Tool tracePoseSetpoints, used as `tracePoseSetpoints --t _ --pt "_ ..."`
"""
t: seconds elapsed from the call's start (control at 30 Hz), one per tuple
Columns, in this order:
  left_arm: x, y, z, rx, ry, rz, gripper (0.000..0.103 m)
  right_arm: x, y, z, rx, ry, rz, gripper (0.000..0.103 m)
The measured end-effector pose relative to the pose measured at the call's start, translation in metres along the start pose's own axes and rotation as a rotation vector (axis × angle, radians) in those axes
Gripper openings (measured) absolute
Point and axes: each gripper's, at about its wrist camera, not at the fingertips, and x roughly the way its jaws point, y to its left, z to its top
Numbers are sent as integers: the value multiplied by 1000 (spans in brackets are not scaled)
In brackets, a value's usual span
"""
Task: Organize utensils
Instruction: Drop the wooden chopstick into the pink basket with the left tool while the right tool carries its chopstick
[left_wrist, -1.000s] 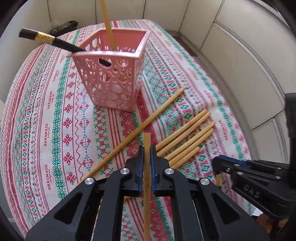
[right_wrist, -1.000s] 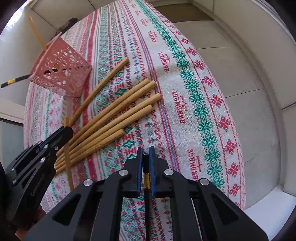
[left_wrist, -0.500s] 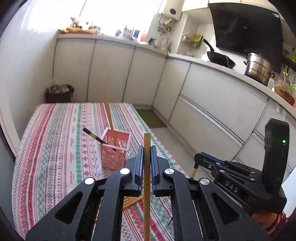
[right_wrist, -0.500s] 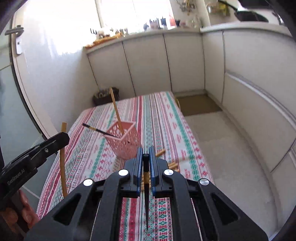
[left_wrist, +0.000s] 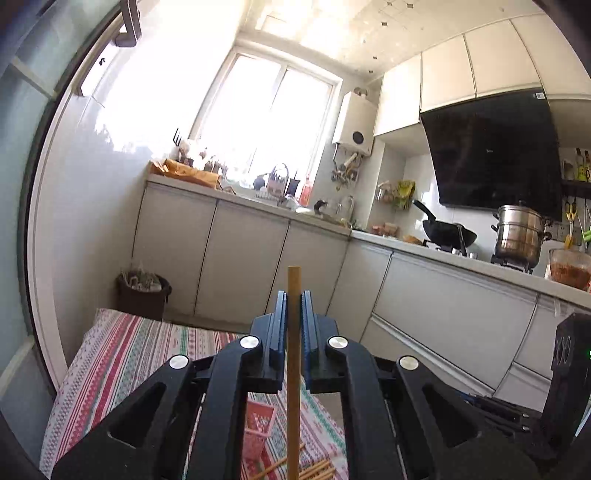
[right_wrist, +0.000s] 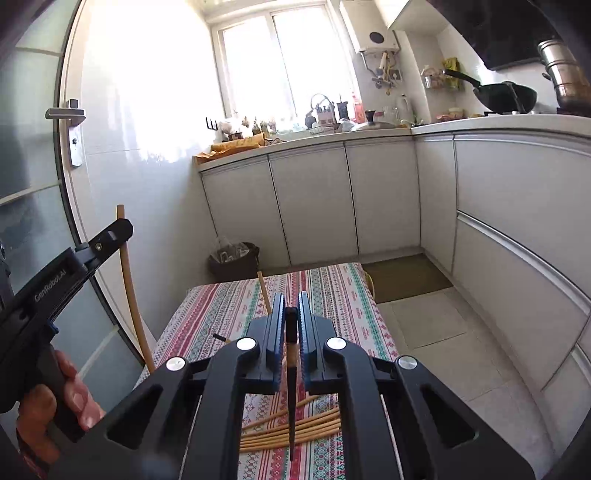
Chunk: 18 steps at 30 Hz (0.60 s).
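Chopsticks: left tongs (left_wrist: 293, 308) pinch a tan chopstick (left_wrist: 294, 369) upright, right tongs (right_wrist: 291, 312) pinch a dark chopstick (right_wrist: 291, 369) hanging point-down, both raised well above the table (right_wrist: 347, 291). Pink basket (left_wrist: 258, 424) sits low behind the left tongs, loose sticks (right_wrist: 295, 428) near the table's near edge. Risk, I'd judge: long sticks could pivot in the grip and miss or tip the light basket.

bamboo chopsticks (right_wrist: 295, 428) loose beside pink holder (left_wrist: 258, 428)
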Motion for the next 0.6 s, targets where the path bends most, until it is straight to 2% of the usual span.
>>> tracePoseSetpoints --t 0.13,0.33,0.6 --pt "23 -4 22 6 -83 37 6 11 0 20 -3 -37 15 7" --pt "67 -8 24 58 -177 106 6 33 -3 33 13 -89 45 7" --pt "133 20 -17 40 -158 165 6 85 -9 43 21 -114 68 7"
